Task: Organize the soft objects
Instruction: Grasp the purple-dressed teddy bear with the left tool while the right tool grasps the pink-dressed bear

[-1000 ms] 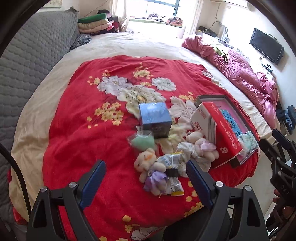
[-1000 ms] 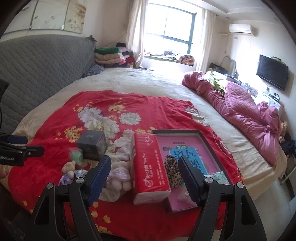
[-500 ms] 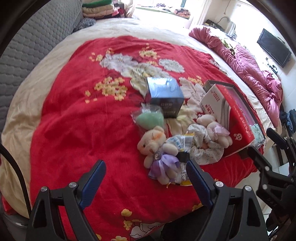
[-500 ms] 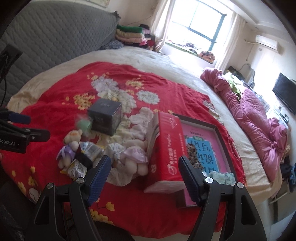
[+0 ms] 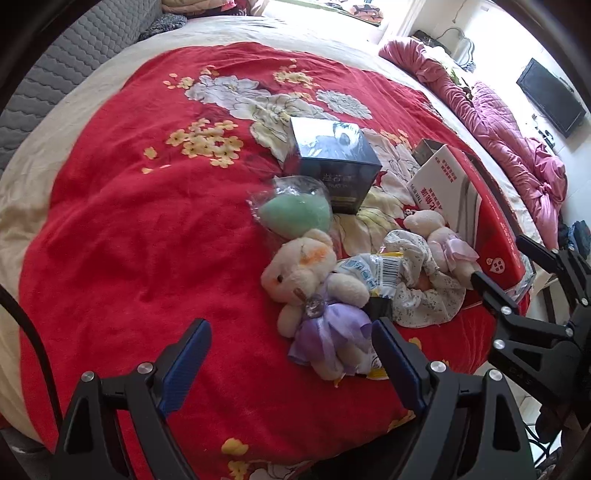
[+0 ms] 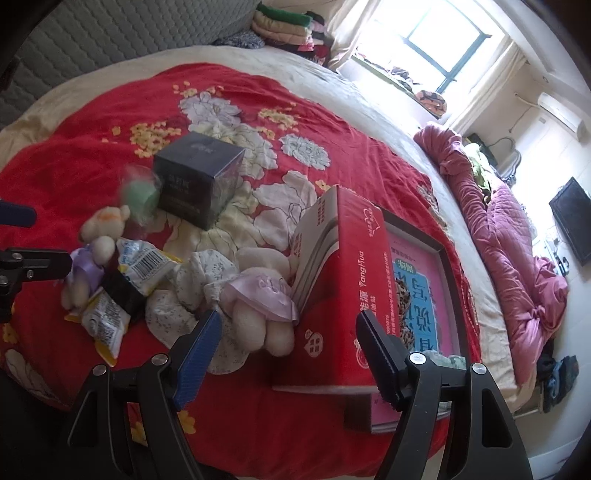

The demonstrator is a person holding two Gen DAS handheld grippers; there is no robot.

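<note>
On the red floral blanket (image 5: 118, 229) lies a heap of soft things. A cream plush bear in a purple dress (image 5: 314, 291) lies just ahead of my open left gripper (image 5: 291, 354), nothing between its fingers. A green sponge in a clear bag (image 5: 295, 210) sits behind the bear. A second plush in a pink dress (image 6: 262, 295) rests on a white floral cloth (image 6: 207, 280), close in front of my open right gripper (image 6: 288, 339). Snack packets (image 6: 144, 266) lie between the two toys.
A dark blue box (image 5: 332, 155) stands behind the heap. A red tissue carton (image 6: 354, 280) leans on a dark tray holding a pink book (image 6: 424, 295). A crumpled pink quilt (image 6: 509, 236) runs along the bed's right side. Grey headboard (image 6: 110, 33) at the back.
Both grippers have sunk toward the heap, which now looks larger and nearer. The right view has rolled, tilting the scene. Jaws stay wide.
</note>
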